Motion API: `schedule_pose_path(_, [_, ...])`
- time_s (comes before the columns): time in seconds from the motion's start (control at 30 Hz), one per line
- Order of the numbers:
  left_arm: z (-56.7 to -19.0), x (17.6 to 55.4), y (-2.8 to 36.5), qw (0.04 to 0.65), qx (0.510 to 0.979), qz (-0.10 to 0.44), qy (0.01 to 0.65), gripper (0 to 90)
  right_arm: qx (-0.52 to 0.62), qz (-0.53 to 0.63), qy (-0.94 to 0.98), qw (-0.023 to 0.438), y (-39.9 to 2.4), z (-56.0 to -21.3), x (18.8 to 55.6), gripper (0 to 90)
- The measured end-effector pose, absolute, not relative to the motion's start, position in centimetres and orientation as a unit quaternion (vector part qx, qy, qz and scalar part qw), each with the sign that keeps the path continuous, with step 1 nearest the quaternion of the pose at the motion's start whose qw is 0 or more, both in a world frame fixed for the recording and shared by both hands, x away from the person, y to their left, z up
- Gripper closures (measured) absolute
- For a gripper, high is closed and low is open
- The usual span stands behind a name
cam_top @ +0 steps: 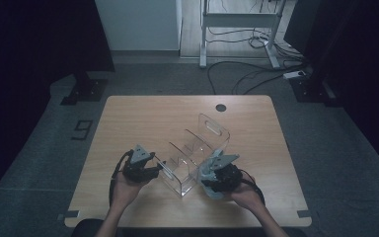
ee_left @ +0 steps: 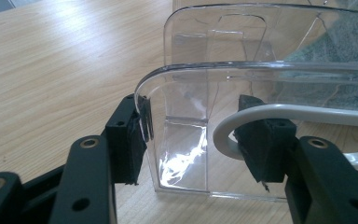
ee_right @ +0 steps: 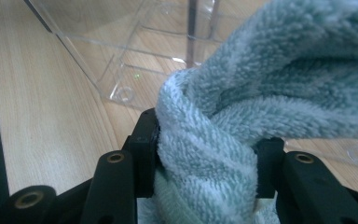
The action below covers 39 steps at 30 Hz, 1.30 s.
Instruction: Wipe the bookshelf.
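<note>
We clamp the right claw (ee_right: 205, 154) on the fluffy pale-teal towel (ee_right: 270, 84) just beside the clear plastic divided organizer (cam_top: 192, 153) on the wooden surface (cam_top: 143, 118), whose near end wall the left claw (ee_left: 200, 135) pinches, its long axis running away toward the far right.

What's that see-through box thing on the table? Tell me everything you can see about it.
The clear organiser looks like hard transparent plastic: a long open-topped box with rounded corners, inner dividers forming compartments, and a cut-out handle in its far end wall. It stands upright on the wooden table, set diagonally. The left gripper straddles its near end wall, one pad against the outside. The right gripper, shut on a blue-green towel, is at its right side.
</note>
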<state>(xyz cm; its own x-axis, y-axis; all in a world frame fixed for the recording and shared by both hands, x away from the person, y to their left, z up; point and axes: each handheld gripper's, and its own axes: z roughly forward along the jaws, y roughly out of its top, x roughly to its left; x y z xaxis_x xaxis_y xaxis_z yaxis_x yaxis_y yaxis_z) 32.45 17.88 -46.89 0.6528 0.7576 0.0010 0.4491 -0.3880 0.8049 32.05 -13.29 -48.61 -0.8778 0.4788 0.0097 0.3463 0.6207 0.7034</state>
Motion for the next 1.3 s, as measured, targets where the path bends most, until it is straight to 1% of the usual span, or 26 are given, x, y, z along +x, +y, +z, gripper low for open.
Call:
schedule_pose_path(0.33, [-46.8,32.0,17.2,0.407,0.813,0.186,0.372,44.9,0.226,0.371,0.895,0.103,-12.4,-48.6,31.6,54.3])
schedule_pose_path(0.57, [-46.8,32.0,17.1,0.409,0.812,0.185,0.372,44.9,0.227,0.350,0.901,0.120,-11.6,-49.5,31.5,54.9])
schedule_pose_path(0.8, [-46.9,32.0,17.2,0.412,0.810,0.184,0.374,44.7,0.224,0.313,0.915,0.121,-10.7,-51.4,31.9,55.0])
schedule_pose_path(1.3, [-47.0,32.3,17.5,0.414,0.808,0.187,0.375,44.8,0.225,0.310,0.916,0.117,-10.9,-51.2,31.9,54.9])
